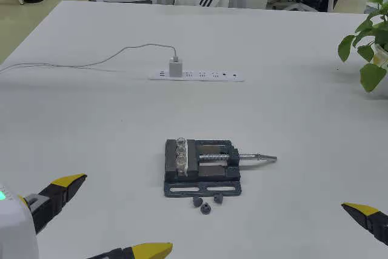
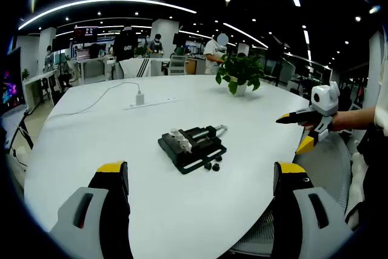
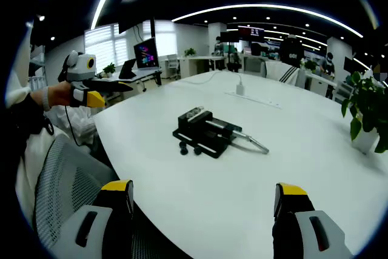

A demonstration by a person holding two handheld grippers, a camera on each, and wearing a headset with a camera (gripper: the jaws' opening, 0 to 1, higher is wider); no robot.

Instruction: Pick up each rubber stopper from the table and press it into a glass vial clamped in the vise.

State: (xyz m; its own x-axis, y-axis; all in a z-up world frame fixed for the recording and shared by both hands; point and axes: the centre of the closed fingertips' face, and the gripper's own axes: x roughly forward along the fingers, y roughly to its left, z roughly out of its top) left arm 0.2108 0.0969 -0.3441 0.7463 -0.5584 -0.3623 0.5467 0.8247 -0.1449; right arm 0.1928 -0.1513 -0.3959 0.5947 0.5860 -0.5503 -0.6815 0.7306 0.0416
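My left gripper and right gripper hang spread wide, holding nothing, well back from the vise. Three rubber stoppers lie just beside its base, on my side — small, soft, probably grippy; I'd pinch one across its sides.

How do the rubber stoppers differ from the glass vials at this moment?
The stoppers are dark grey and opaque; the vials are clear glass. The stoppers lie loose on the table; the vials stand clamped in the vise. The stoppers look smaller than the vials. Both are several in number.
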